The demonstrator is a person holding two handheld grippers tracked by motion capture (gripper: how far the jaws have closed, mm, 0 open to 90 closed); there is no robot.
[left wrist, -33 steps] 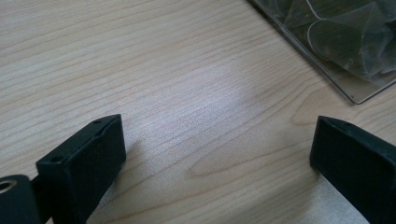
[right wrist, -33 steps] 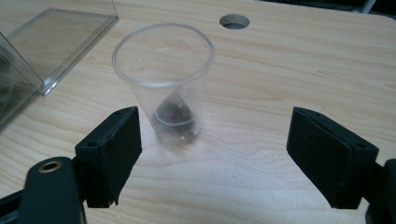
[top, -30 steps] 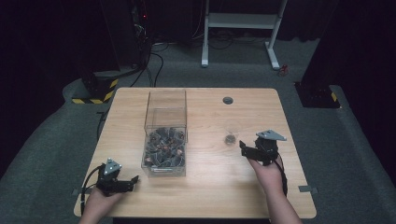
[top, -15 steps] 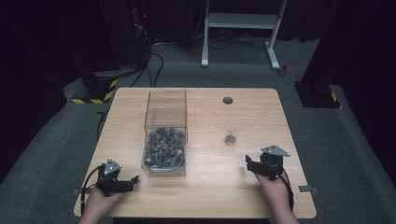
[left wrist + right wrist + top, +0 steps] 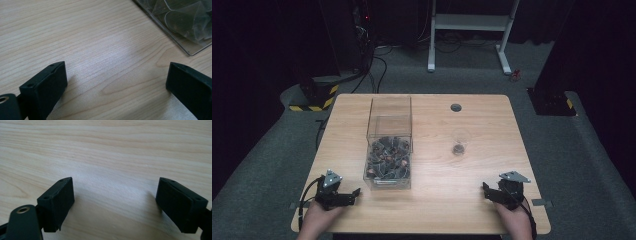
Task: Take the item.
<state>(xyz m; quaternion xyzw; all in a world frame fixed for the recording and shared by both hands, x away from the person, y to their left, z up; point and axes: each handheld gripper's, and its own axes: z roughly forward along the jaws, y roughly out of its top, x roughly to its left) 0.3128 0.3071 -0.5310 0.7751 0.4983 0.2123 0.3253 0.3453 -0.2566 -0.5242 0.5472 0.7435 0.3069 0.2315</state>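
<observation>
A clear plastic box (image 5: 388,150) holding several dark wrapped pieces stands left of the table's middle; its near corner (image 5: 185,27) appears at the upper right of the left gripper view. A small clear glass (image 5: 458,142) with something dark at its bottom stands to the right of the box. My left gripper (image 5: 354,192) rests on the table near the front left corner, open, with bare wood between its jaws (image 5: 115,87). My right gripper (image 5: 486,189) rests near the front right corner, also open over bare wood (image 5: 115,202).
The wooden table (image 5: 432,210) has a round cable hole (image 5: 456,107) at the back. Beyond it lie grey carpet, a white desk frame (image 5: 472,30) and a yellow-black striped base (image 5: 314,97) with cables.
My right gripper has drawn back from beside the glass toward the front right edge and come down onto the table. The left gripper has stayed put.
</observation>
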